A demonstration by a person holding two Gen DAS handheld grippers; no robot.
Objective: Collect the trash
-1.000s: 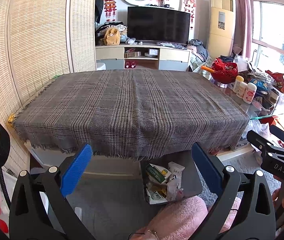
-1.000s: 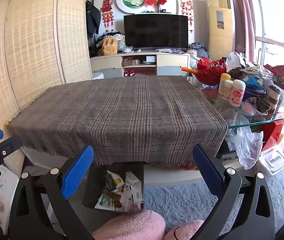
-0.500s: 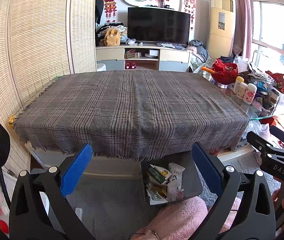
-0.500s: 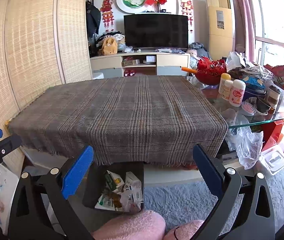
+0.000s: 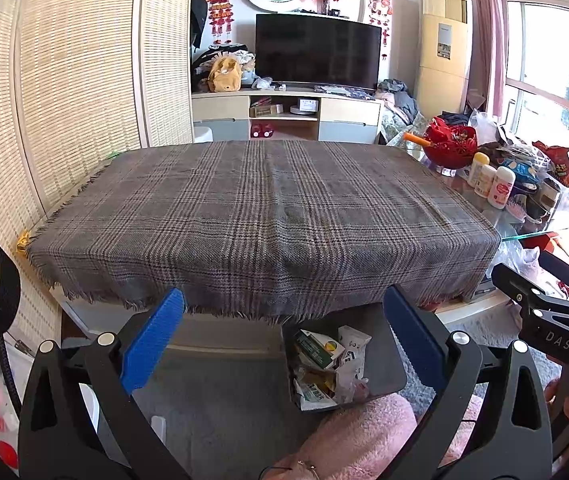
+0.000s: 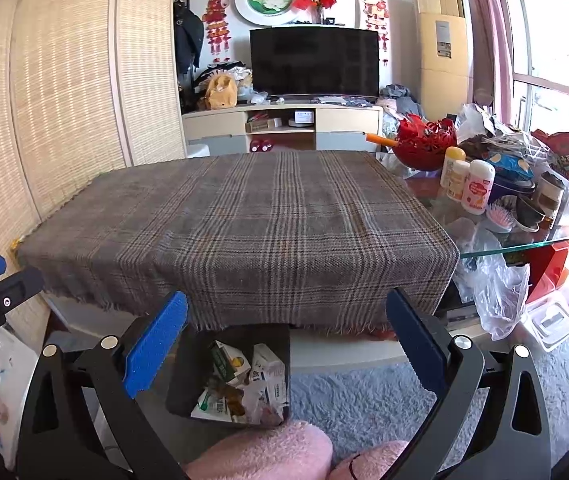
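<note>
Trash (image 5: 326,364) sat piled in dark bin (image 5: 384,364) on floor, low between left gripper (image 5: 284,340) fingers, under near edge of plaid cloth (image 5: 260,216). Left gripper spread wide, empty; right gripper (image 6: 286,340) likewise released, bin between its fingers toward left one. Cluttered glass table (image 6: 524,240) off beyond right finger.

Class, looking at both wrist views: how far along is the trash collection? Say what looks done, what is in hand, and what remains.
Done: cartons and wrappers already lie in the dark bin on the floor below the plaid cloth, which carries nothing. In hand: nothing; the left hand-held gripper and right hand-held gripper are both open. Left: no loose trash shows on the cloth; the cluttered glass table is unsorted.
</note>
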